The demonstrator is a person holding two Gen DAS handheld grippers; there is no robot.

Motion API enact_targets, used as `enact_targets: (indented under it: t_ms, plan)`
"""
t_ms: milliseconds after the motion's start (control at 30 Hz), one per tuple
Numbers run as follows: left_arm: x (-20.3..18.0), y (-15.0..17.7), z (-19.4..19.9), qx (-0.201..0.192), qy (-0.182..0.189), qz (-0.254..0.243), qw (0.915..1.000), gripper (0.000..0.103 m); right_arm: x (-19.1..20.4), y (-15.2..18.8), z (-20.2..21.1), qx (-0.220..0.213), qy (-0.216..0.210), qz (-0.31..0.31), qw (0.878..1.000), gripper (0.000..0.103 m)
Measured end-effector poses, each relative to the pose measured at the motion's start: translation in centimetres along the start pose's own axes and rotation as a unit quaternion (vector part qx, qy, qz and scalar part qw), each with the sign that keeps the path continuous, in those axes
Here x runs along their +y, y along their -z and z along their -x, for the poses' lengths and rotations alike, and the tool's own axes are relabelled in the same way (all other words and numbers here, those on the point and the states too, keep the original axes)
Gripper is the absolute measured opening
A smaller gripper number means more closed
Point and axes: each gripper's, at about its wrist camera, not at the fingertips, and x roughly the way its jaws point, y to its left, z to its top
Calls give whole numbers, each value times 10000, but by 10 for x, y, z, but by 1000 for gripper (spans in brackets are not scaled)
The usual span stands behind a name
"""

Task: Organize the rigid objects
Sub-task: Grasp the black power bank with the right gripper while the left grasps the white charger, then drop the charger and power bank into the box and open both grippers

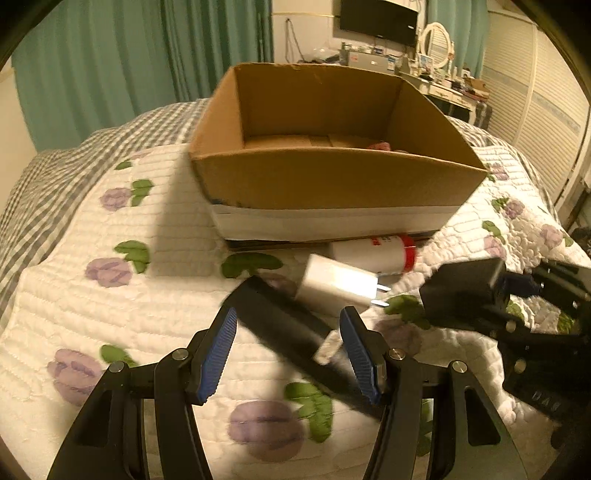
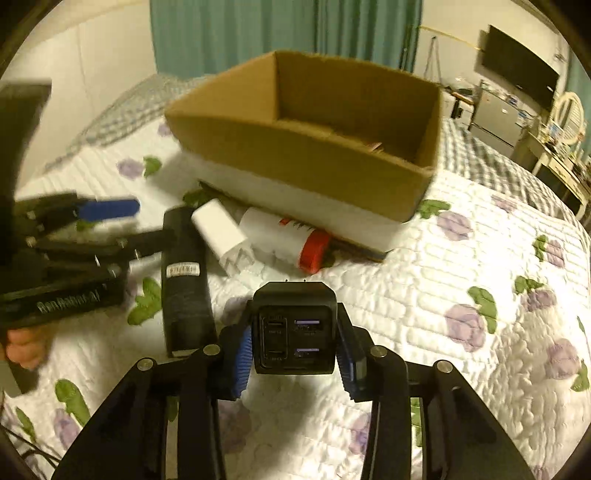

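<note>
An open cardboard box (image 1: 332,177) (image 2: 295,162) stands on the quilted bed. In front of it lie a white bottle with a red cap (image 1: 373,253) (image 2: 280,236), a white plug adapter (image 1: 340,284) (image 2: 221,230) and a long black bar-shaped object (image 1: 291,332) (image 2: 186,288). My left gripper (image 1: 290,354) is open, its blue pads on either side of the black bar. It also shows in the right wrist view (image 2: 103,221). My right gripper (image 2: 294,354) is shut on a black multi-port USB charger (image 2: 294,328) (image 1: 461,291), held just above the quilt.
The box holds a small pink-red item (image 1: 380,146). The white quilt with purple flowers (image 2: 461,314) covers the bed. A grey checked blanket (image 1: 55,166) lies behind. A dresser with mirror (image 1: 436,44) and a wall screen (image 1: 378,16) stand at the back right.
</note>
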Motion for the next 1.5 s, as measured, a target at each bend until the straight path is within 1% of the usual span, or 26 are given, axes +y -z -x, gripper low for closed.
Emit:
enact_targets:
  t_ms: [133, 200, 300, 367, 533, 667, 767, 833, 933, 1067, 1233, 1367, 1500]
  plan:
    - [-13, -6, -8, 53, 64, -176, 9998, 61, -15, -4, 8, -167, -14, -272, 9995, 38]
    - [-18, -6, -14, 101, 131, -261, 9995, 61, -15, -8, 10, -226, 13, -355, 9991, 38]
    - [-26, -4, -21, 191, 125, -495, 9985, 61, -21, -11, 10, -278, -2, -502, 9984, 38]
    - [-31, -1, -28, 269, 68, -657, 9975, 61, -27, -13, 12, -277, -31, -557, 9981, 38]
    - [-41, -1, -41, 232, -282, -1029, 9940, 61, -29, -15, 11, -263, -105, -599, 9978, 38]
    - [-41, -5, -50, 241, -287, -1045, 9938, 61, -30, -13, 9, -247, -121, -629, 9976, 38]
    - [-37, -6, -50, 218, -170, -962, 9950, 59, -30, -12, 7, -231, -106, -623, 9977, 38]
    - [-36, -5, -43, 93, -100, -979, 9951, 51, -30, -12, 9, -261, -107, -619, 9977, 38]
    - [-32, -4, -34, 72, 77, -922, 9957, 51, -29, -12, 11, -312, -75, -613, 9976, 38]
    - [-27, -3, -13, -126, 131, -842, 9963, 51, -26, -14, 21, -406, 0, -593, 9974, 38]
    - [-13, -7, 28, -493, 200, -532, 9972, 51, -24, -25, 41, -635, 61, -559, 9964, 38]
    - [-8, -21, 64, -842, 306, -337, 9954, 51, -22, -36, 63, -883, 151, -501, 9947, 38]
    - [-7, -37, 92, -1150, 405, -275, 9922, 51, -23, -52, 83, -1116, 181, -469, 9925, 38]
